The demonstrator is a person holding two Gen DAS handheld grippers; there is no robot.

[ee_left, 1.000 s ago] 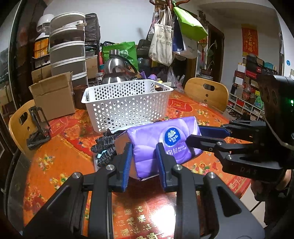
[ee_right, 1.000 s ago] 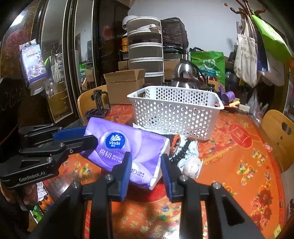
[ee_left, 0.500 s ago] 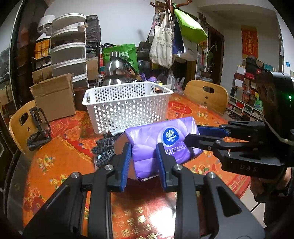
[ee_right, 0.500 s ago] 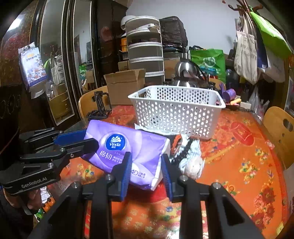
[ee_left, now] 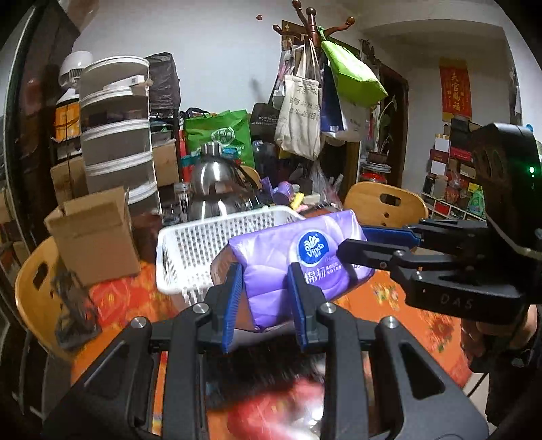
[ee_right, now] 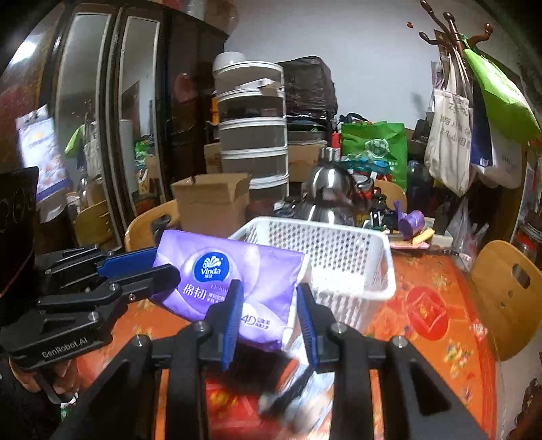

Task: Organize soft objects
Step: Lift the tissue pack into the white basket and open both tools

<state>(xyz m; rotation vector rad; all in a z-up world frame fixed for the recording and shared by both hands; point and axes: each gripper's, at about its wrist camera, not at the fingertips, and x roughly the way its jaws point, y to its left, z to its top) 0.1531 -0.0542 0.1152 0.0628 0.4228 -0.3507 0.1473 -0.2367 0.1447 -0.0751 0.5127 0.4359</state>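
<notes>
Tissue pack [ee_left: 298,260] raised off table [ee_right: 440,304] since earlier frame, now before basket [ee_right: 338,257]; left gripper [ee_left: 264,298] and right gripper [ee_right: 267,314] each clamped on one end.

A cardboard box [ee_left: 95,233] with open flaps stands on the table [ee_right: 437,304] near a steel kettle [ee_left: 211,189]; behind rise stacked round containers [ee_left: 117,135], a green bag [ee_right: 374,149], and a coat rack [ee_left: 313,30] hung with tote bags [ee_left: 298,115]

The table [ee_right: 440,304] has a red and orange flowery cloth. On it sit a white basket [ee_right: 338,257], a cardboard box [ee_left: 95,237], and maybe socks [ee_right: 298,399], too blurry to tell.
</notes>
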